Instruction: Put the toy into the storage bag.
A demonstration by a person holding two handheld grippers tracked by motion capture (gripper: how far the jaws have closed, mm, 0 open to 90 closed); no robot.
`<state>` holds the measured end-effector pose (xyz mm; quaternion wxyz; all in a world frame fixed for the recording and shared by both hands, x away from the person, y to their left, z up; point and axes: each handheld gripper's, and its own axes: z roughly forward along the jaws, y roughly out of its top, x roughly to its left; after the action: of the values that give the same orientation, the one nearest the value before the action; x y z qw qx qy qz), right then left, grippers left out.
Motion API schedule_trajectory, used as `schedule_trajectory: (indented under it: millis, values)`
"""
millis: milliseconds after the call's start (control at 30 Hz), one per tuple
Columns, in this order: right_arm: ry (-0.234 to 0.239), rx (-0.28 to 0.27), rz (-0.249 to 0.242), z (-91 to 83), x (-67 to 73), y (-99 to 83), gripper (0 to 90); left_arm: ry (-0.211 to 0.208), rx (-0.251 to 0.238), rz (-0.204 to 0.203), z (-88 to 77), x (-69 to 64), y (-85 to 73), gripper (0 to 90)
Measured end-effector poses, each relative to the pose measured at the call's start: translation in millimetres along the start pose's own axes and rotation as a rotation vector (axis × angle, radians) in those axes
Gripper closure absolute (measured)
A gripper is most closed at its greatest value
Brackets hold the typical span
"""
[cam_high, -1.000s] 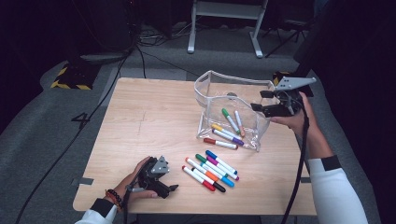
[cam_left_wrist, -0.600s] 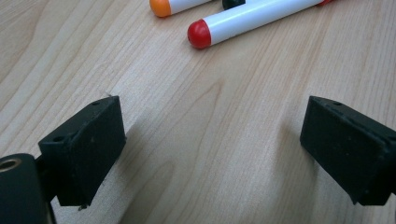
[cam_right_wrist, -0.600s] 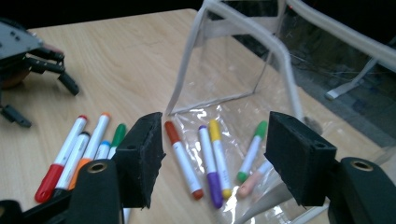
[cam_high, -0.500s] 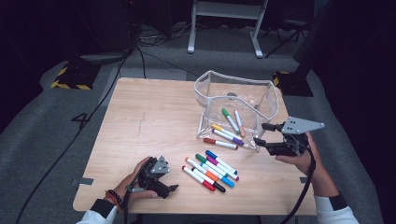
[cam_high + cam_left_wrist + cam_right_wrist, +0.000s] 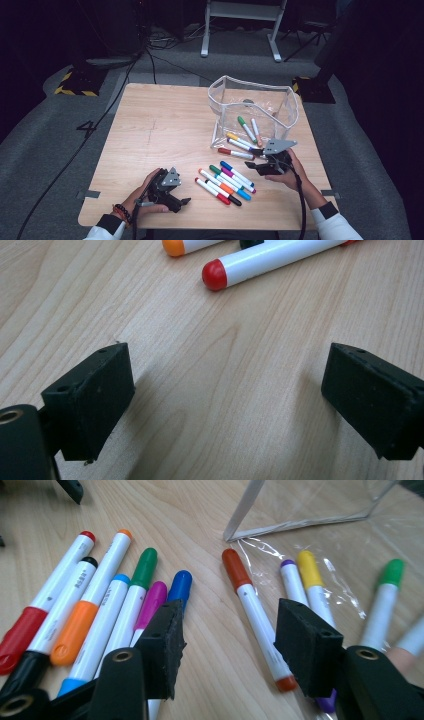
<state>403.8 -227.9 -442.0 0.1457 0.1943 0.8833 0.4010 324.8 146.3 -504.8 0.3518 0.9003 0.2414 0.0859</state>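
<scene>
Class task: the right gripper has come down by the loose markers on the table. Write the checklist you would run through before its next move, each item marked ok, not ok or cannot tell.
1. Right gripper jaws apart, just been closing, nothing between them: ok.
2. Row of loose coloured markers within reach on the wooden table: ok.
3. Clear plastic pouch mouth open towards the markers: ok.
4. Brown-capped marker fully inside the pouch: not ok.
5. Left gripper open, resting apart from the markers: ok.
6. Which marker is targeted: cannot tell.

Light wood table (image 5: 160, 125) on grey carpet (image 5: 60, 135). Black cable (image 5: 107, 117) runs over floor at left; yellow-black hazard tape (image 5: 72, 85) far left. White stand legs (image 5: 240, 30) behind table, dark bkgd.
</scene>
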Motion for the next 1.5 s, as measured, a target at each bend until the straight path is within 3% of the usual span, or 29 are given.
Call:
schedule_trajectory:
  millis: [300,500,567,833,1000,1167,1267,1500]
  values:
    - [0.014,0.034,-0.015,43.3,-5.5,2.8,53.3,0.030,-0.001,-0.033,0.3,-4.2,0.3,7.0]
    - [0.026,0.061,-0.058,65.4,-5.4,8.8,52.6,0.049,-0.002,-0.054,-1.5,-10.5,-1.9,7.2]
    - [0.040,0.060,-0.047,73.0,-6.1,11.3,51.4,0.054,-0.002,-0.054,-1.9,-11.6,-2.2,7.2]
    - [-0.008,0.101,-0.071,91.7,-6.5,13.7,48.4,0.054,-0.003,-0.058,-4.9,-15.1,-5.7,7.1]
    - [0.032,0.089,-0.030,96.8,-7.3,11.8,51.5,0.054,-0.003,-0.059,-4.9,-15.1,-5.9,7.1]
    - [0.098,0.066,0.029,97.9,-10.5,8.5,66.9,0.054,-0.003,-0.059,-4.9,-15.2,-5.9,7.2]
    - [0.107,0.072,0.018,96.7,-9.4,8.8,74.0,0.054,-0.003,-0.059,-4.9,-15.2,-5.9,7.2]
    - [0.087,0.086,0.012,88.9,-10.3,4.5,74.6,0.047,-0.004,-0.052,-4.9,-14.4,-6.0,7.1]
